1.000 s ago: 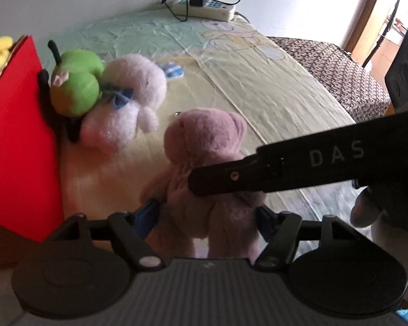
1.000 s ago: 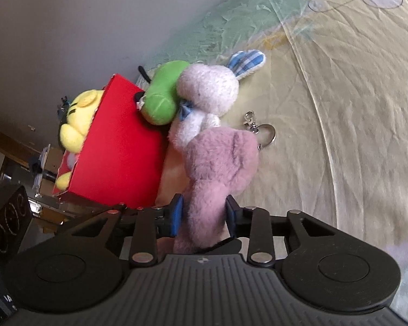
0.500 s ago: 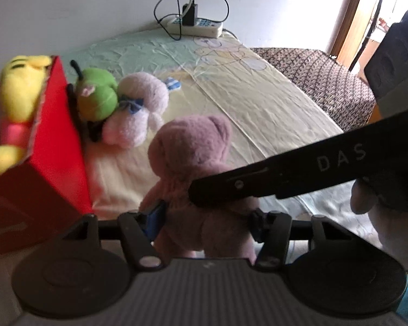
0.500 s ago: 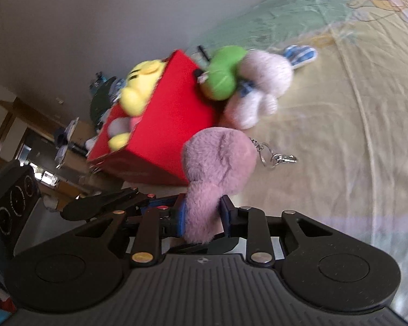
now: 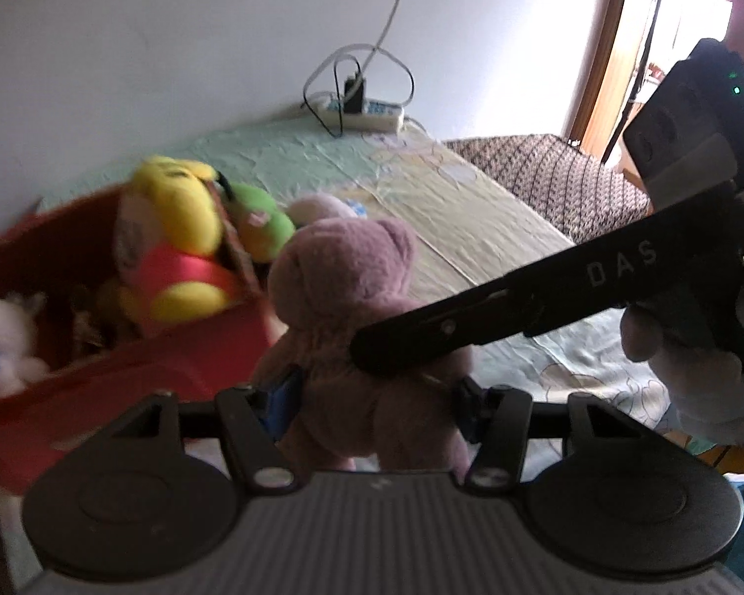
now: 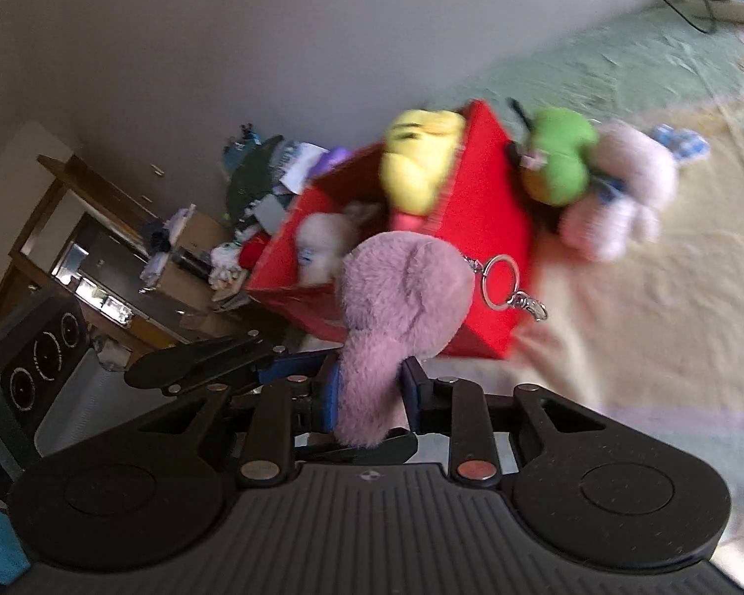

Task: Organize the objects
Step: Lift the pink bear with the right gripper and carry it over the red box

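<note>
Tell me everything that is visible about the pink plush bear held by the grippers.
The pink plush bear is a small toy of fuzzy, dusty-pink fabric with round ears and short limbs. A metal key ring with a clasp hangs from its head. It is lifted off the bed, beside the red box. The right gripper squeezes its body between both fingers; the left gripper has its fingers at the bear's lower sides. Its back faces the left camera.

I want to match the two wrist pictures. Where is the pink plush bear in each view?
Left wrist: the pink plush bear stands at centre, seen from behind, right of the red box.
Right wrist: the bear is at lower centre, between this gripper's fingers.
Shared landmark: the yellow plush toy in the red box.
</note>
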### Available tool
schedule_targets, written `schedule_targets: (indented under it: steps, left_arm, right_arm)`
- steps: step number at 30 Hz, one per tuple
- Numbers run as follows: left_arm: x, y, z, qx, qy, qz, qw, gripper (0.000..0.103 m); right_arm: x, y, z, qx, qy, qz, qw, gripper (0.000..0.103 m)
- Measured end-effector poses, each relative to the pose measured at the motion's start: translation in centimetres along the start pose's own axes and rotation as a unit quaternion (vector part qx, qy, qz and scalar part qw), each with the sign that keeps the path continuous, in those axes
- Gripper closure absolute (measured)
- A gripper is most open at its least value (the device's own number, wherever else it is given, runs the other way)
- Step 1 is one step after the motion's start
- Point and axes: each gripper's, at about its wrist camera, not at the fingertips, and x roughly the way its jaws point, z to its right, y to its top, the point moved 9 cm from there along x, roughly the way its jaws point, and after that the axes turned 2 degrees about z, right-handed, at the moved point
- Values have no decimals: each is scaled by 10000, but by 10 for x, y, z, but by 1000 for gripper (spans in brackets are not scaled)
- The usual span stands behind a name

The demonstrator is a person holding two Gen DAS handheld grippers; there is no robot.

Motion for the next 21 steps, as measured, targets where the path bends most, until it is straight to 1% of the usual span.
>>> schedule_targets:
  steps: [4,9,16,21]
  left_arm:
    - [-30,6,-21,92,-7,279,9996,45]
    - [-56,20,-48,187,49,643,9977,45]
    - [-74,36,-90,299,112,991,9946,45]
    - [-83,62,-125,366,193,1349,9900,45]
  right_arm:
    - [11,10,-29,-143,111,179,9997,75]
    - [28,28,-56,-243,221,432,9985,75]
    - [55,57,-85,-521,224,738,9957,75]
    - [69,86,-106,-837,185,1088,9904,75]
